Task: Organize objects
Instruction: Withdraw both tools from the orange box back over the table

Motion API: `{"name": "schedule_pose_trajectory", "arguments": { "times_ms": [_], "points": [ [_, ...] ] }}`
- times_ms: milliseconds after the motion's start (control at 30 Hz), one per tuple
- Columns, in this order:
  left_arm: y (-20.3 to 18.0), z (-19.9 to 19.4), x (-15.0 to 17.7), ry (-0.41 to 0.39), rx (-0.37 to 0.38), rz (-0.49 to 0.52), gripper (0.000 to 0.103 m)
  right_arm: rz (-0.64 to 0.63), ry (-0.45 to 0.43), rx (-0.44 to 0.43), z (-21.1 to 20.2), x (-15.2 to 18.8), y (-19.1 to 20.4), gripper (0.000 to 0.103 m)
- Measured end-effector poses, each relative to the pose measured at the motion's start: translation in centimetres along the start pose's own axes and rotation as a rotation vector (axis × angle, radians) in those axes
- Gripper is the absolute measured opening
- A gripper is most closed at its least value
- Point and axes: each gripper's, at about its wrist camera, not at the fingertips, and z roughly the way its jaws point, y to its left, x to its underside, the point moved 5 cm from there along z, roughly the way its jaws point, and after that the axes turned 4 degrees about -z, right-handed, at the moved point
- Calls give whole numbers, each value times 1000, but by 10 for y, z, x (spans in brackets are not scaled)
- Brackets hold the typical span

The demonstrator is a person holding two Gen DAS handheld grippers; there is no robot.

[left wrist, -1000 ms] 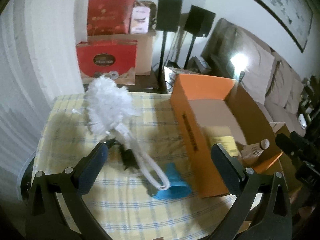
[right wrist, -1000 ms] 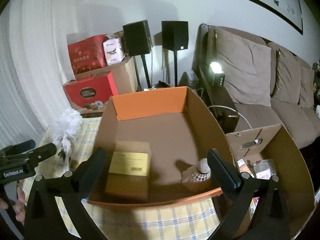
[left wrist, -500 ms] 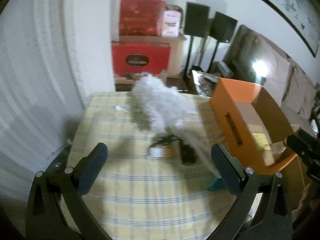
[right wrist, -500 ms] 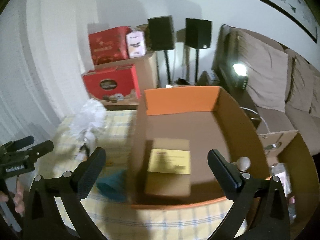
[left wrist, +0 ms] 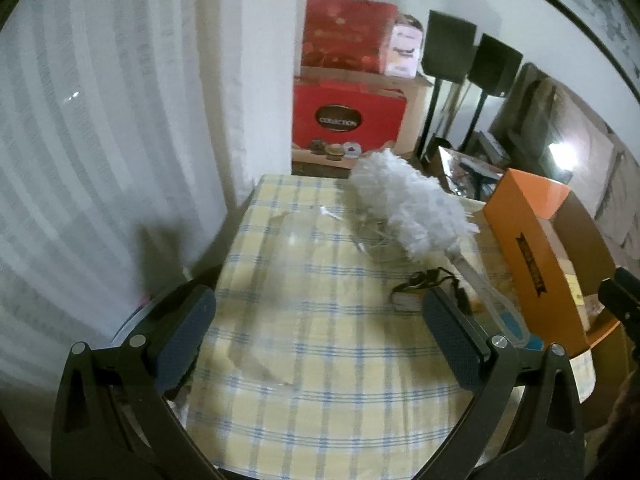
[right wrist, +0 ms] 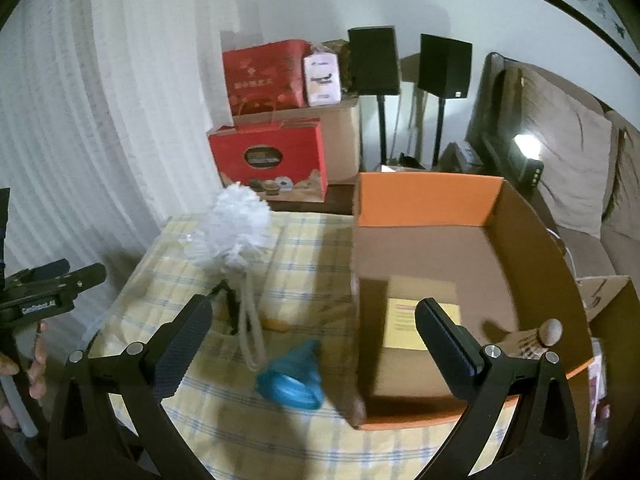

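The left gripper (left wrist: 316, 320) hangs over the near part of the tabletop (left wrist: 320, 380), its fingers (left wrist: 182, 332) spread wide with nothing between them. The right gripper (right wrist: 312, 332) also has its fingers (right wrist: 448, 344) wide apart and empty, one over the checked cloth, the other over the orange cardboard box (right wrist: 424, 200).

Just beyond the right gripper, a blue cone-shaped object (right wrist: 292, 376) lies on its side on the tabletop, close beside the box's left wall. The looped handle of a white fluffy duster (right wrist: 236, 228) ends at it; the duster's head points toward the far edge. A small dark strap (left wrist: 424, 280) and a yellowish item, too blurred to identify, lie beside the handle.

Inside the box sit a small cardboard carton with a yellow label (right wrist: 416, 316) and a shuttlecock (right wrist: 536, 340), near the right wall.

Farther back stand red gift boxes (right wrist: 268, 156) and two black speakers (right wrist: 444, 64).
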Motion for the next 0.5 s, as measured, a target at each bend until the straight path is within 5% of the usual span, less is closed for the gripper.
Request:
{"name": "schedule_pose_trajectory", "arguments": {
  "times_ms": [500],
  "points": [
    [36, 14, 4, 20, -38, -21, 103, -44, 10, -65, 26, -8, 51, 102]
  ]
}}
